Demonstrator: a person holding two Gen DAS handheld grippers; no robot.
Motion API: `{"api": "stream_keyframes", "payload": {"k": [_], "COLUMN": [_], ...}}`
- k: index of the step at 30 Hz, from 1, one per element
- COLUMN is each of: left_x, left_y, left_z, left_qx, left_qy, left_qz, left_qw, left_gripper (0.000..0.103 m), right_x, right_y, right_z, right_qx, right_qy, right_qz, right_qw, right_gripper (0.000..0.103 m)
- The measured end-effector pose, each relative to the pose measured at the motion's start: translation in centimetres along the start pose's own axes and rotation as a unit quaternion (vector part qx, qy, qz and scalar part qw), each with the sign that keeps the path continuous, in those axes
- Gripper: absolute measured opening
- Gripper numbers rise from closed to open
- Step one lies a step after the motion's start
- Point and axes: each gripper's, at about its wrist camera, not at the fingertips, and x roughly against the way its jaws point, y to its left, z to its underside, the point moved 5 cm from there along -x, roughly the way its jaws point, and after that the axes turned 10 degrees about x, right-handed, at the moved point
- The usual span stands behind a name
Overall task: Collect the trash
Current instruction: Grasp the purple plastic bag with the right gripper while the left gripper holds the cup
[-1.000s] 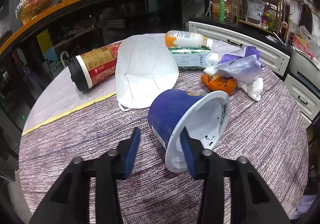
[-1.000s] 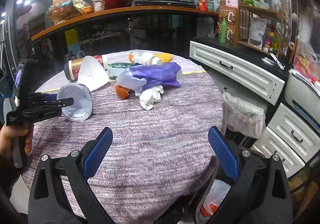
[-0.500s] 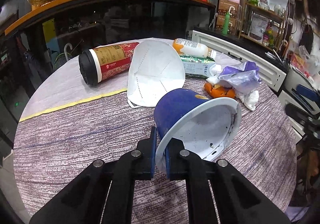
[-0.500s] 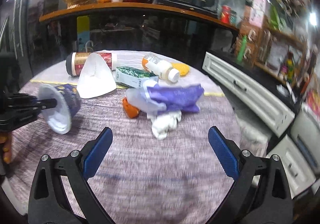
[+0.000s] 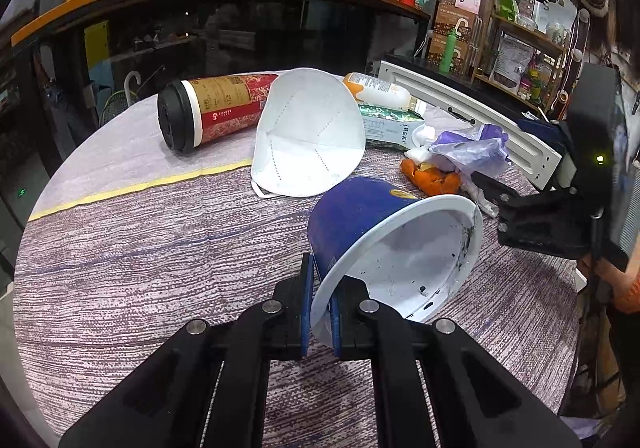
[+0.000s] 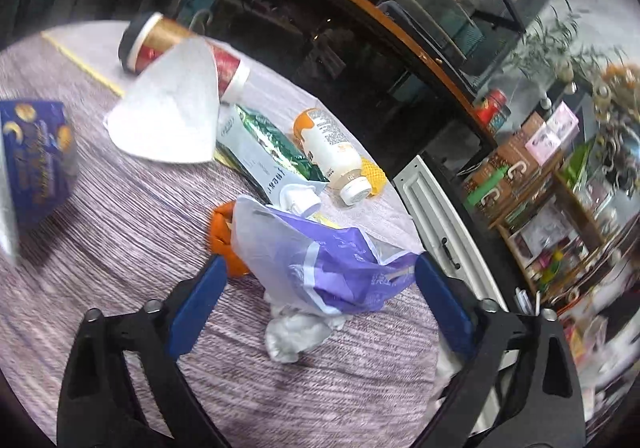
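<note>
Your left hand-held gripper (image 5: 320, 312) is clamped almost fully closed on the white rim of the blue paper bowl (image 5: 360, 220), one pad inside the rim and one outside, so the bowl hangs tilted with its mouth turned toward you just above the counter (image 5: 160, 248); a thin rim like that can fold, so keep the squeeze steady and avoid swinging it. Your right hand-held gripper (image 6: 316, 300) is wide and its jaws are closing, with the purple plastic bag (image 6: 320, 256) lying between the pads but not yet pinched. To do this grab well, lower the fingertips until they straddle the bag's bunched middle, rather than a loose corner that could slip free, and try to take the crumpled white tissue (image 6: 296, 332) beneath it only if it comes cleanly. Just to the left of the pads sits the orange peel (image 6: 224, 236); beyond the bag lie the green packet (image 6: 264, 148) and the small drink bottle (image 6: 332, 152), and farther off to the left the white face mask (image 6: 172, 120) and the red coffee cup (image 6: 160, 40) on its side
</note>
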Motion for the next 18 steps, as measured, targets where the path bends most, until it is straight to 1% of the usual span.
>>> {"api": "stream_keyframes", "payload": {"k": [1,2,3,4,5,6,8,9,10,11,18], "left_x": [-0.1,-0.2,-0.2,-0.4,-0.4,-0.5,-0.5,-0.5,-0.5,-0.5,0.0], "left_y": [-0.1,-0.1,-0.1,-0.2,-0.2,-0.2,-0.3,-0.3,-0.4,-0.4,-1.0], "left_z": [0.0,0.1,0.1,0.1,0.3,0.3,0.5,0.5,0.5,0.5,0.5], "left_qx": [0.001,0.0,0.0,-0.001,-0.001,-0.001,-0.002,-0.003,-0.003,-0.004,-0.009], "left_qy": [0.002,0.003,0.004,0.005,0.006,0.007,0.008,0.008,0.008,0.007,0.002], "left_qz": [0.002,0.003,0.004,0.004,0.005,0.005,0.006,0.005,0.006,0.006,0.007], "left_qw": [1.0,1.0,1.0,1.0,1.0,1.0,1.0,1.0,0.9999,0.9999,0.9999], "left_gripper": [0.008,0.008,0.008,0.008,0.008,0.008,0.008,0.008,0.008,0.008,0.008], "right_x": [-0.2,-0.4,-0.5,-0.5,-0.5,-0.4,0.0,0.2,0.5,0.8,3.2], "right_y": [0.1,0.2,0.3,0.4,0.4,0.3,0.1,0.0,0.0,-0.3,-2.2], "right_z": [0.0,0.1,0.1,0.2,0.3,0.4,0.5,0.6,0.6,0.7,0.9], "right_qx": [0.003,0.008,0.011,0.011,0.008,0.004,-0.007,-0.012,-0.016,-0.022,-0.059], "right_qy": [0.002,0.005,0.007,0.007,0.005,0.003,-0.007,-0.011,-0.014,-0.02,-0.045], "right_qz": [0.001,0.004,0.005,0.006,0.004,0.004,0.002,0.002,0.001,-0.001,-0.007], "right_qw": [1.0,1.0,1.0,1.0,1.0,1.0,1.0,1.0,1.0,1.0,0.997], "right_gripper": [0.069,0.054,0.048,0.034,0.029,0.028,0.019,0.017,0.012,0.003,0.002]}}
